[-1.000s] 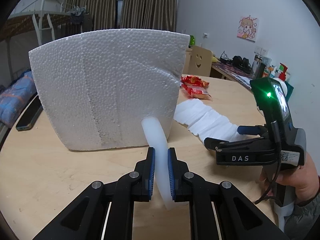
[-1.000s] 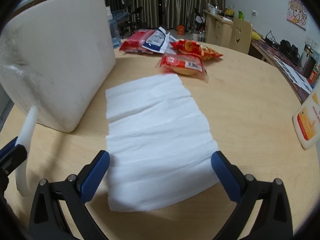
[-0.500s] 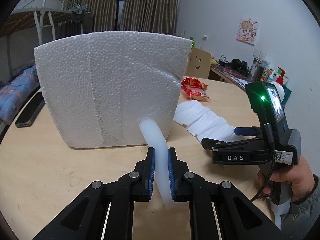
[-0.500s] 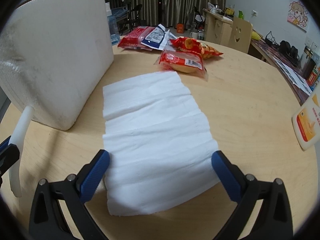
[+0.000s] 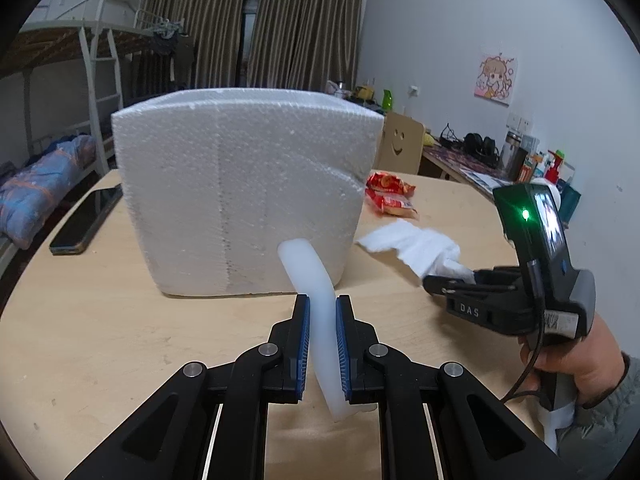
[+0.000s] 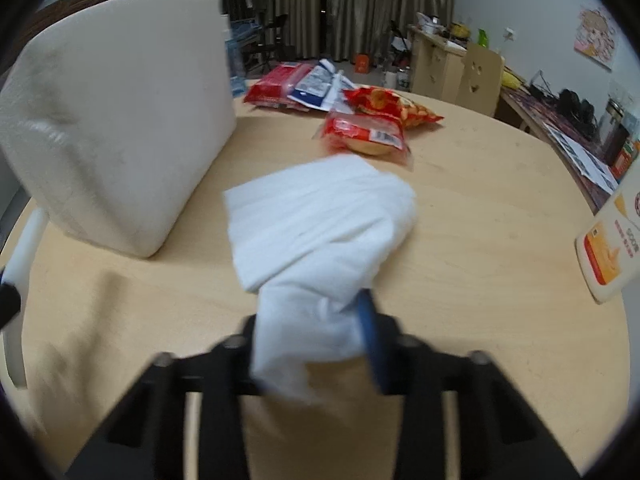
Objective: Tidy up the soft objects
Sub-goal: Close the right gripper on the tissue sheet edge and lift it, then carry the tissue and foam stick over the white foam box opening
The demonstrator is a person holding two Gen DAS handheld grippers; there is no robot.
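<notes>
Right gripper (image 6: pixel 316 344) jaws have just been closing; they pinch the near end of the white tissue sheet (image 6: pixel 320 216), bunched between them. The rest of the sheet trails away toward the desk (image 6: pixel 480 208) centre, long axis running straight out from the jaws. Left gripper (image 5: pixel 322 344) jaws pinch one white foam tube (image 5: pixel 310 276), its tip near the foam block (image 5: pixel 244 188). Counts: one sheet, one tube, one block, about four snack packets (image 6: pixel 368 134) at the far edge, one phone (image 5: pixel 86 222) at the left edge.
</notes>
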